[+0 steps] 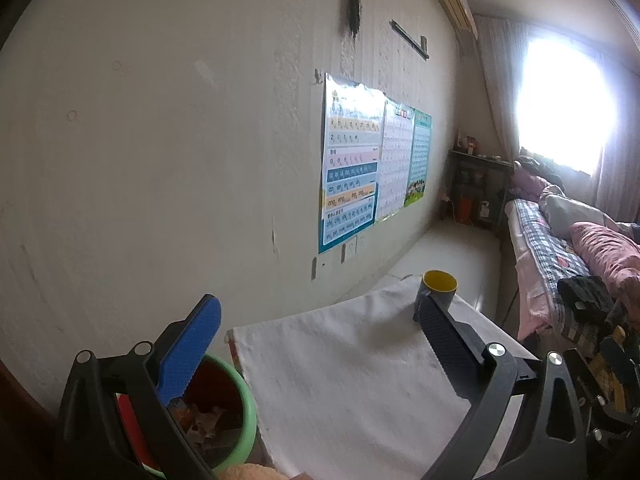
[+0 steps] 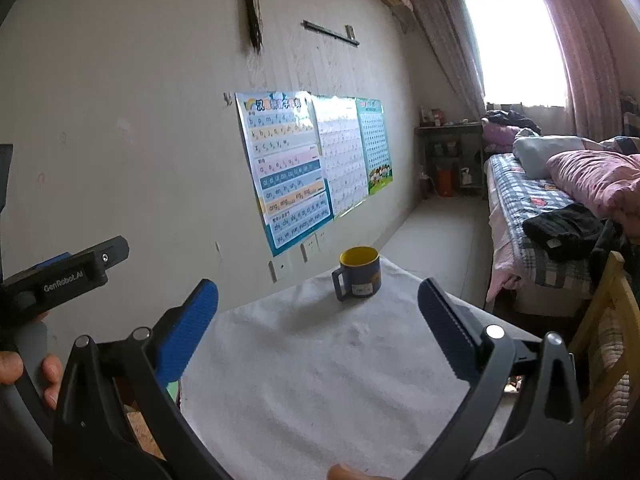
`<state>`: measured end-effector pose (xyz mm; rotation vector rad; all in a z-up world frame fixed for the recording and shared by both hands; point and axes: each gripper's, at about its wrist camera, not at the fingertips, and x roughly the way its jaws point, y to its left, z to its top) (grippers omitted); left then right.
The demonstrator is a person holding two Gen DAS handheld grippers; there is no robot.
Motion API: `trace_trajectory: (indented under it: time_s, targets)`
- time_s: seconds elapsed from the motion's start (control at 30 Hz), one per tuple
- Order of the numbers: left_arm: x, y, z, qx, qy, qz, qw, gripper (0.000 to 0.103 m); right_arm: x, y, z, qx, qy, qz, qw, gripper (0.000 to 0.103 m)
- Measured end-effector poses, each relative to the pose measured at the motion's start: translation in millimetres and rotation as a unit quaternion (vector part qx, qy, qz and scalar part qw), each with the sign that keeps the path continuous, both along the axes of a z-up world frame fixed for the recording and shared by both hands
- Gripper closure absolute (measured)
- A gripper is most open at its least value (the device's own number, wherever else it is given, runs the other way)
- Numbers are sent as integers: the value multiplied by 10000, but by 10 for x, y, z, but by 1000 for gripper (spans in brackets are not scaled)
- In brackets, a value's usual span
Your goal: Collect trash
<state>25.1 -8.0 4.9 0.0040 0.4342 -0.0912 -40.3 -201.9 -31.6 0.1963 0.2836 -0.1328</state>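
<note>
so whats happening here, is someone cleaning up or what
A person holds a two-finger gripper in each hand over a small table covered with a white cloth. Both the left gripper and the right gripper are open and hold nothing. A green-rimmed bin at the table's left already has scraps in it. Only a blue mug with a yellow inside stands on the cloth.

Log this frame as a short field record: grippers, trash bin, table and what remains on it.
left gripper: open, empty, held over the table's left edge
right gripper: open, empty, facing the mug
trash bin: green rim, left of table, crumpled scraps inside
table: covered by white cloth, faintly stained
mug: blue outside, yellow inside, upright near far edge, handle to the left
loose trash on cloth: none visible
</note>
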Motion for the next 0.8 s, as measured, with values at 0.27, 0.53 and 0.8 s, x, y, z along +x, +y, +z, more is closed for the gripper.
trace_trajectory:
  time_s: [0.27, 0.53, 0.8]
  targets:
    - [21, 7, -48, 32, 74, 10, 10000, 8, 23, 45, -41, 0, 131, 63, 9999, 5]
    - [65, -6, -79, 101, 158, -15, 9998, 8, 59, 48, -103, 17, 292, 81, 9995, 5]
    - [103, -34, -129, 175, 223, -30, 9996, 8, 98, 32, -182, 77, 453, 53, 9989, 5]
